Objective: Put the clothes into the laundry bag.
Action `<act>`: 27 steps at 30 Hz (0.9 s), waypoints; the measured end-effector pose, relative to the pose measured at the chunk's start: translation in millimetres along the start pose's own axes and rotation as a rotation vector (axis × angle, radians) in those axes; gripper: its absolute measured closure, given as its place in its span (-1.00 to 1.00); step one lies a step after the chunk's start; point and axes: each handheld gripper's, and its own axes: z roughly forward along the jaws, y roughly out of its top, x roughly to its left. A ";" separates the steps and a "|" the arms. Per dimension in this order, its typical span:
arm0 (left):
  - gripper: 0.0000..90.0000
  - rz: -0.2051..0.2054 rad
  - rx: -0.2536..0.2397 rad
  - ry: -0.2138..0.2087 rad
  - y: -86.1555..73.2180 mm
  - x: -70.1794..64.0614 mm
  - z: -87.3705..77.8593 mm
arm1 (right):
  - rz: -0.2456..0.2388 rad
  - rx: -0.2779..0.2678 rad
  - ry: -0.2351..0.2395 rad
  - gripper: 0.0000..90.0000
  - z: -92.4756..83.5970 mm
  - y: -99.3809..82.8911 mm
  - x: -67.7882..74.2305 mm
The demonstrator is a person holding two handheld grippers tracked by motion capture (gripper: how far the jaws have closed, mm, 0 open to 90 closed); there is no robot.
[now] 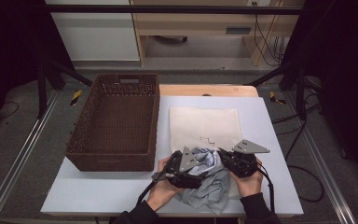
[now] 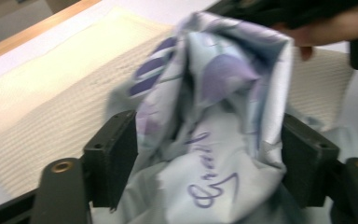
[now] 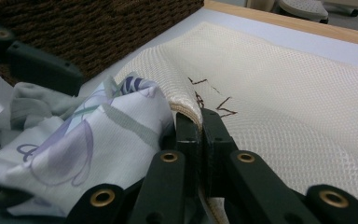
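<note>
black hand-held gripper, grey plate, dark sleeves

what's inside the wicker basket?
The wicker basket holds nothing on its visible woven floor. Its near wall hides the strip of floor just behind it, so that corner can't be checked.

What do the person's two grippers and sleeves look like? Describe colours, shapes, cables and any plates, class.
The left gripper and the right gripper are black, each topped by a grey three-cornered plate with small holes. A black cable trails back from each. Up close, the jaws are flat, dark rectangular blocks on arms with brass-coloured rivets. The person wears dark sleeves.
</note>
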 end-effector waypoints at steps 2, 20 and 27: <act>-0.55 -0.024 0.044 -0.016 -3.5 7.1 11.6 | 0.000 0.003 0.001 0.94 0.7 -0.2 0.7; 0.80 0.041 0.041 -0.106 6.1 -23.8 23.2 | 0.007 -0.044 0.004 0.95 -5.9 3.6 0.8; 0.70 -0.080 0.100 0.003 1.5 -0.6 61.4 | 0.009 -0.069 0.027 0.94 -11.1 5.1 0.7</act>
